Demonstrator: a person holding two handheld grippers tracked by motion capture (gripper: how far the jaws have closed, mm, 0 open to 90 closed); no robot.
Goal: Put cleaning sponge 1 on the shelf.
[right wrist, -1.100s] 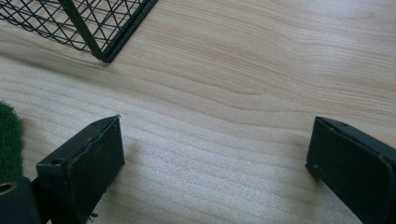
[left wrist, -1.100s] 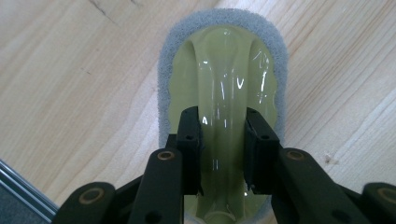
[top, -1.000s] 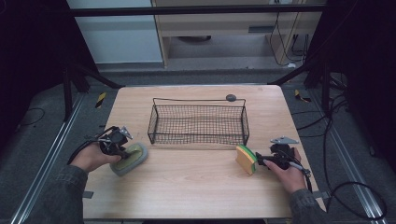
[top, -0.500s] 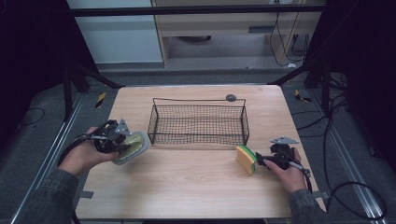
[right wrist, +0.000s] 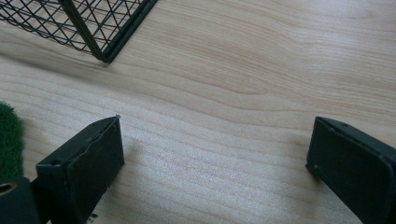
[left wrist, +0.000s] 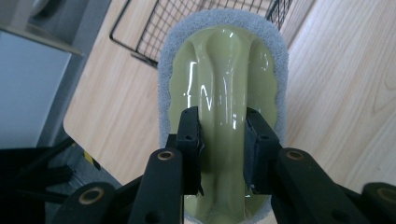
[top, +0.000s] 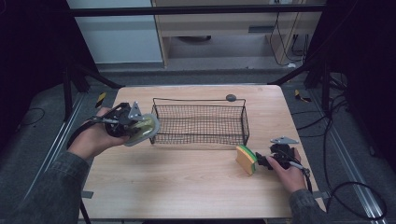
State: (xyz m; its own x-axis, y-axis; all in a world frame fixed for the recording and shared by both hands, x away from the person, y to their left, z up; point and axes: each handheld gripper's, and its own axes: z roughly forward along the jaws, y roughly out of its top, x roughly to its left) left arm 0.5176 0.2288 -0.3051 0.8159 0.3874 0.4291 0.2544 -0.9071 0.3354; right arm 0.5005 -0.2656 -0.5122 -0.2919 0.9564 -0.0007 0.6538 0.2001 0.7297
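Lifted now off the tabletop, scrubber pinched between left gripper fingers; right gripper spread, empty; could snag basket rim.

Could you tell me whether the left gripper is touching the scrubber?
Touching. In the left gripper view the left gripper has both black jaws pressed against the raised green handle of the scrubber, with no gap on either side.

Two sponges, one wire basket
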